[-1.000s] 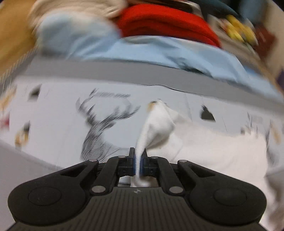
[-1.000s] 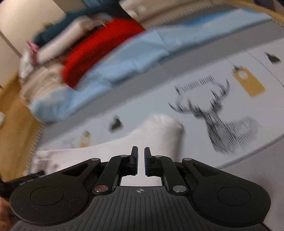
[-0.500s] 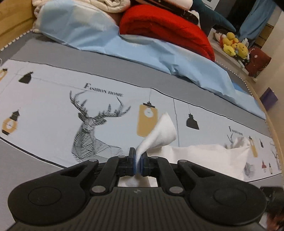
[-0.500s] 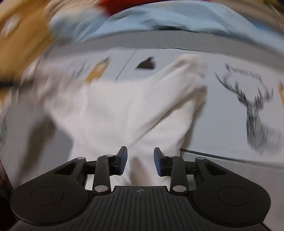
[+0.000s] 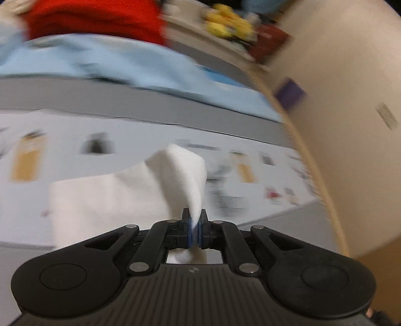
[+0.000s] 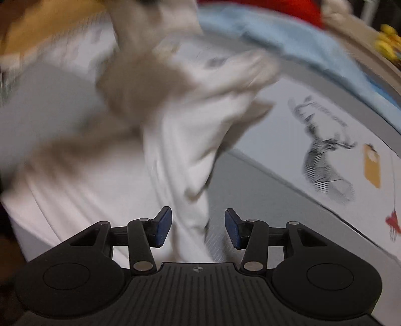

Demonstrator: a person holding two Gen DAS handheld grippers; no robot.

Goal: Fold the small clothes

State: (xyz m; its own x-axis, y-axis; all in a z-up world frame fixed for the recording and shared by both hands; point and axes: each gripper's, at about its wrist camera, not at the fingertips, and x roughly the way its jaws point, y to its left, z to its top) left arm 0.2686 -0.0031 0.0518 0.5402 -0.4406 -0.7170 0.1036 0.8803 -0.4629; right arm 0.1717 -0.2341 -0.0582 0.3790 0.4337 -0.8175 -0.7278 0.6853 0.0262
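Cloth (image 5: 120,198) feels soft, light and floppy, so we grab edges. Our left gripper (image 5: 194,227) pinches a corner; our right gripper (image 6: 198,227) has just been opening, pads off the fold between them.

bed: printed grey sheet (image 5: 140,150) | red blanket (image 5: 95,20) | beige wall (image 5: 351,125)

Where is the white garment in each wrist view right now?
Left wrist: the white garment fills the lower centre, a corner pinched in the shut left gripper.
Right wrist: it spreads across left and centre, a fold hanging between the open right gripper fingers, which have just been opening.
Shared landmark: the light blue sheet beyond the printed bed cover.
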